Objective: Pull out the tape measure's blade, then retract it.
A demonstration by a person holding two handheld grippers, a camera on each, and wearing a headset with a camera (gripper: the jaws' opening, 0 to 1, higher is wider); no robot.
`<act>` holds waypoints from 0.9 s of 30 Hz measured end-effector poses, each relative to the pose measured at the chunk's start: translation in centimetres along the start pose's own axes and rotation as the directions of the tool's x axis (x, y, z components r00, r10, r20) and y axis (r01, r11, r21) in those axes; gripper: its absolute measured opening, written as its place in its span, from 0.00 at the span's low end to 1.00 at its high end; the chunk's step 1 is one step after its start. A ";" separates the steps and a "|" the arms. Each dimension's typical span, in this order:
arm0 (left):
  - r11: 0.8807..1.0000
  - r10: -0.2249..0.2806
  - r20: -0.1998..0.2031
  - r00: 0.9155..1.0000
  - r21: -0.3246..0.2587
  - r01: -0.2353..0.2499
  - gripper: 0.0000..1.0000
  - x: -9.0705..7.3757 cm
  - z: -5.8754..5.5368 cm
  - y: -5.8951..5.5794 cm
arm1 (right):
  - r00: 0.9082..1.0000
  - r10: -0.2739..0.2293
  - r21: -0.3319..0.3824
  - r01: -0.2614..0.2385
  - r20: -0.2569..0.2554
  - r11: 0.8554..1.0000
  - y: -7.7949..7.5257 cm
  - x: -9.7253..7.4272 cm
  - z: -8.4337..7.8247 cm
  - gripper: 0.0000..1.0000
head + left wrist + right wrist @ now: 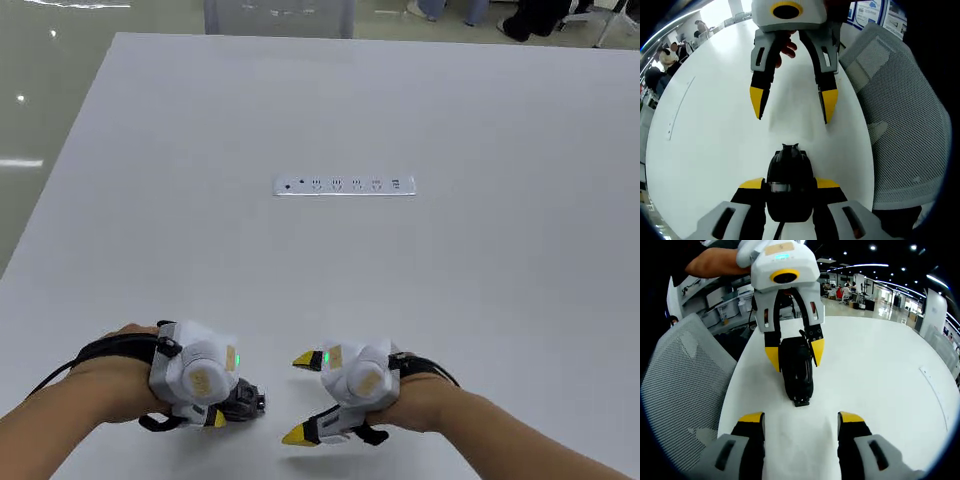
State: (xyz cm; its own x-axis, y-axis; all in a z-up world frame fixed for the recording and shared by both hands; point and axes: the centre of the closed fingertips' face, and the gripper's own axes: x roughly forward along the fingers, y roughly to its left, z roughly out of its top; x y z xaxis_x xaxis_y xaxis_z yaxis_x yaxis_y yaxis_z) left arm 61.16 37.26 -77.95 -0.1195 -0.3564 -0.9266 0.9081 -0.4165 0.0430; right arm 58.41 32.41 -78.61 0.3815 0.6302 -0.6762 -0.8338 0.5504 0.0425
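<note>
**Black rounded tape measure (797,372) clamped in the left gripper (228,405), right gripper (300,397) spread wide opposite**

White, flat-topped table (400,110) lies under both sets of jaws and stretches far ahead of them. Grey mesh-backed chair (900,125) stands just off the table edge. It is to the right of the left jaws in the left gripper view and to the left of the right jaws in the right gripper view. Long white power strip (344,185) lies flat on the table well beyond both jaw pairs, roughly in line with the gap between them.

The two grippers face each other low over the near part of the table, tips near one another but apart. Left jaws are clenched on the tape measure, one yellow tip pressed against each side of the case. The case sits between them with its narrow end poking out past the tips toward the right gripper, and its underside appears to rest on the table. Right jaws are released, their yellow tips well apart with bare table between them. The tape measure's narrow end lies just ahead of that gap, touching neither right tip.
</note>
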 end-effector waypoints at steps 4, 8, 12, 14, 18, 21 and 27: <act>1.000 0.003 0.017 1.000 -0.012 -0.003 0.33 -0.1 0.0 0.0 | 1.000 0.001 0.000 -0.001 -0.007 1.000 -0.1 1.1 -0.4 0.52; 1.000 0.006 0.032 0.999 -0.015 -0.006 0.33 -0.1 0.1 0.0 | 1.000 0.007 0.000 -0.007 -0.023 1.000 -0.1 2.0 -0.8 0.50; 1.000 0.005 0.023 1.000 -0.008 -0.005 0.33 0.0 0.1 0.0 | 1.000 0.014 -0.025 -0.014 -0.011 1.000 -0.1 2.4 -0.2 0.40; 1.000 0.005 0.026 1.000 -0.008 -0.005 0.33 -0.1 0.1 0.0 | 1.000 0.016 -0.032 -0.016 0.001 0.999 -0.2 2.6 0.3 0.34; 1.000 0.004 0.037 0.999 -0.015 -0.004 0.33 -0.1 0.1 0.1 | 1.000 0.017 -0.045 -0.017 0.008 0.999 -0.1 3.3 0.8 0.25; 1.000 0.003 0.035 0.999 -0.013 -0.003 0.33 0.0 0.0 0.1 | 1.000 0.027 -0.054 -0.027 0.001 0.998 0.0 3.7 0.8 0.17; 1.000 0.004 0.030 1.000 -0.008 -0.004 0.33 0.0 0.1 0.1 | 0.999 0.044 -0.071 -0.045 -0.017 0.996 0.3 3.8 0.7 0.15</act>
State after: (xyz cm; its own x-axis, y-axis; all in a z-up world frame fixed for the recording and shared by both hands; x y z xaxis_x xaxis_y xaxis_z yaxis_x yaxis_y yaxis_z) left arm 61.22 37.17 -77.87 -0.1281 -0.3834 -0.9147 0.9118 -0.4082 0.0434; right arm 59.86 35.37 -80.72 0.3378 0.6442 -0.6863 -0.8764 0.4811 0.0202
